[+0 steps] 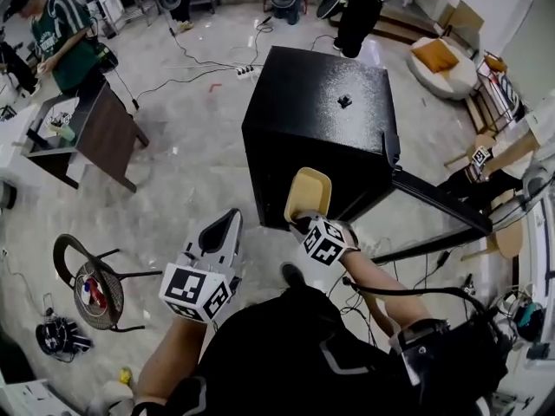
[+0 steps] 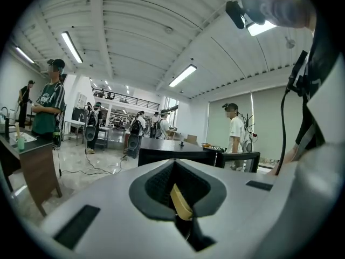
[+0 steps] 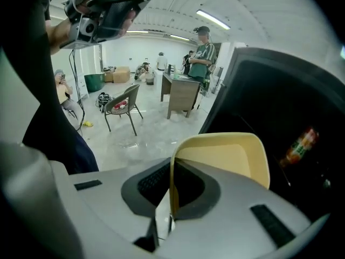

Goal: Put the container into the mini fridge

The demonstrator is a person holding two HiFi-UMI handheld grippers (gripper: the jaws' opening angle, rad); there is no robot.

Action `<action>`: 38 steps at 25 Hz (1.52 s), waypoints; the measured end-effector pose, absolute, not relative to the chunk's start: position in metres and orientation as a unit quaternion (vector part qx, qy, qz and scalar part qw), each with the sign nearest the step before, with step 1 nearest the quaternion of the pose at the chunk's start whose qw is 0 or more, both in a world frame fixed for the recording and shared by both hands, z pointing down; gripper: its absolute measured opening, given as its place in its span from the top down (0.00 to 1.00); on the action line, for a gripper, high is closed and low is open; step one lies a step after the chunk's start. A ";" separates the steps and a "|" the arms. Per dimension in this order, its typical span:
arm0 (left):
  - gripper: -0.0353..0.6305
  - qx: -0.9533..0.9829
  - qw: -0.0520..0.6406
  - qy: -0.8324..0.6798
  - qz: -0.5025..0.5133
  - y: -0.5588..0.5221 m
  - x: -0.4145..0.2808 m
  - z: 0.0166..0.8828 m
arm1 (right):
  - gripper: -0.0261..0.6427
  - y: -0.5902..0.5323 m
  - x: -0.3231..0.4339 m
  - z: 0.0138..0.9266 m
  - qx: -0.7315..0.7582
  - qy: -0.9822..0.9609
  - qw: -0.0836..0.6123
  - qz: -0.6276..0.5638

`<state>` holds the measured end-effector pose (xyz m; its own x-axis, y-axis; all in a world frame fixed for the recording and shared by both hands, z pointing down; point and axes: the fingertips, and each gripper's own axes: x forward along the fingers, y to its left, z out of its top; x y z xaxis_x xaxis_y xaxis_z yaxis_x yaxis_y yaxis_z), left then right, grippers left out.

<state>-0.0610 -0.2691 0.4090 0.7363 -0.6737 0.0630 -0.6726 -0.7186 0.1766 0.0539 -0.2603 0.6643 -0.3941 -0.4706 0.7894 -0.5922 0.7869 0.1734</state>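
A black mini fridge (image 1: 321,120) stands on the floor ahead of me, its door (image 1: 434,202) swung open to the right. My right gripper (image 1: 305,219) is shut on the rim of a cream-yellow container (image 1: 308,193), held upright in front of the fridge's near left corner. In the right gripper view the container (image 3: 226,161) rises from between the jaws of the right gripper (image 3: 171,198), with the fridge's dark inside (image 3: 280,101) just behind it. My left gripper (image 1: 224,232) hangs to the left, jaws together and holding nothing. In its own view the left gripper (image 2: 180,201) points over the fridge top (image 2: 172,144).
Left of me stand a metal chair (image 1: 91,289) and a dark desk (image 1: 95,133) with a person (image 1: 61,37) beside it. Cables and a power strip (image 1: 245,72) lie on the floor behind the fridge. A colourful item (image 3: 299,144) shows inside the fridge.
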 end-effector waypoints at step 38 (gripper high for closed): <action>0.94 0.837 0.106 -0.536 0.008 -0.298 -0.058 0.437 | 0.93 -0.397 0.097 0.793 0.260 -0.794 0.546 0.064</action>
